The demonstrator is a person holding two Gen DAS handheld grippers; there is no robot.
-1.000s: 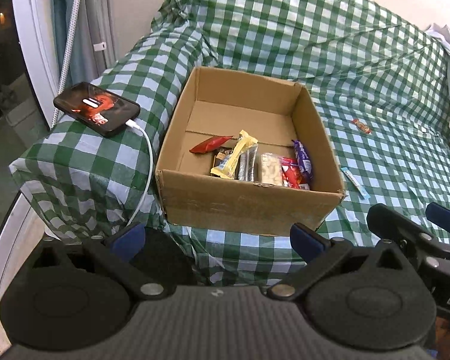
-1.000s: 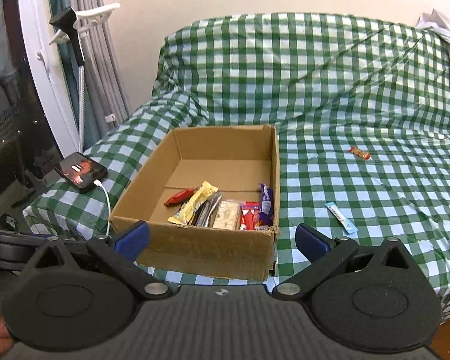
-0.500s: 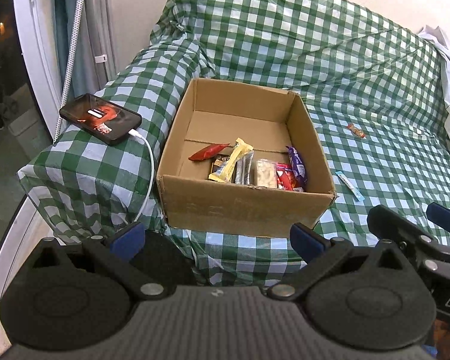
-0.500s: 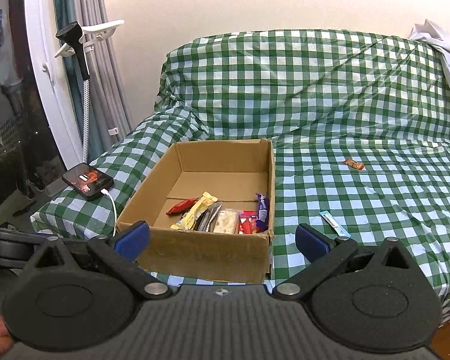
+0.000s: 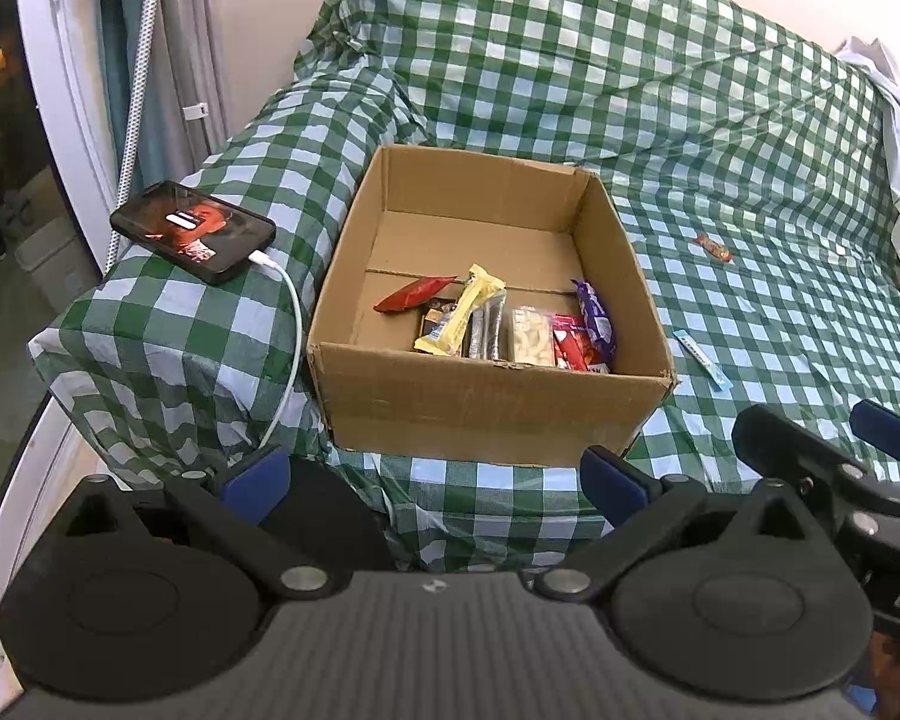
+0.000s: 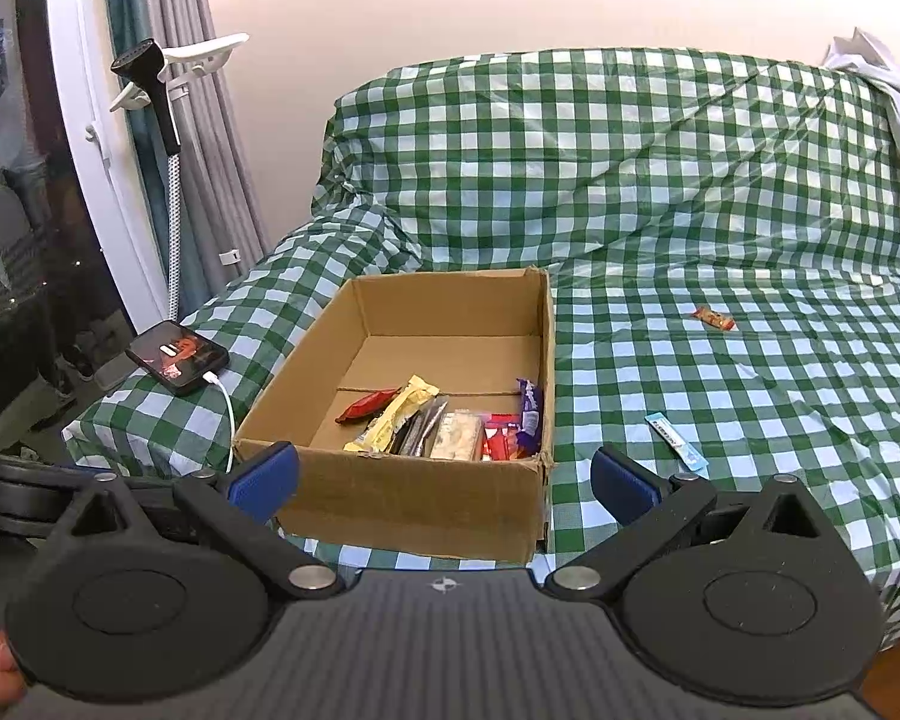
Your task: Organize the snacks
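Left gripper point(image 5: 432, 483): matte black plastic body with ribbed grey top plate; two blue fingertip pads are spread wide apart, nothing held between them. Right gripper point(image 6: 444, 483): same build, round black pivot discs with steel pins, blue pads likewise held wide apart and empty.

Directly ahead of both grippers, past the fingertips and not touched, an open cardboard box point(image 5: 486, 402) is seen: rectangular, plain brown corrugated board, flaps absent from view, near edge slightly frayed. It rests on a sofa point(image 6: 690, 192) covered in glossy, creased green-and-white checked cloth.

Inside the box, snacks are bunched against the near wall: a red wrapper point(image 5: 411, 295) lying flat toward the left, a yellow bar point(image 5: 465, 315) laid diagonally over other packets, dark foil sticks point(image 5: 489, 333), a pale translucent packet point(image 5: 531, 343), a red packet point(image 5: 570, 348) and a purple wrapper point(image 5: 595, 324) leaning on the right wall.

Outside the box, on the seat to its right, a thin light-blue stick packet point(image 6: 677, 450) lies flat, just beyond the right gripper's right fingertip in the right wrist view. Farther back, well apart, a small orange wrapper point(image 6: 714, 318) is noted.

On the armrest left of the box, a black phone point(image 5: 192, 231) lies screen-up with a white cable point(image 5: 291, 336) plugged in.
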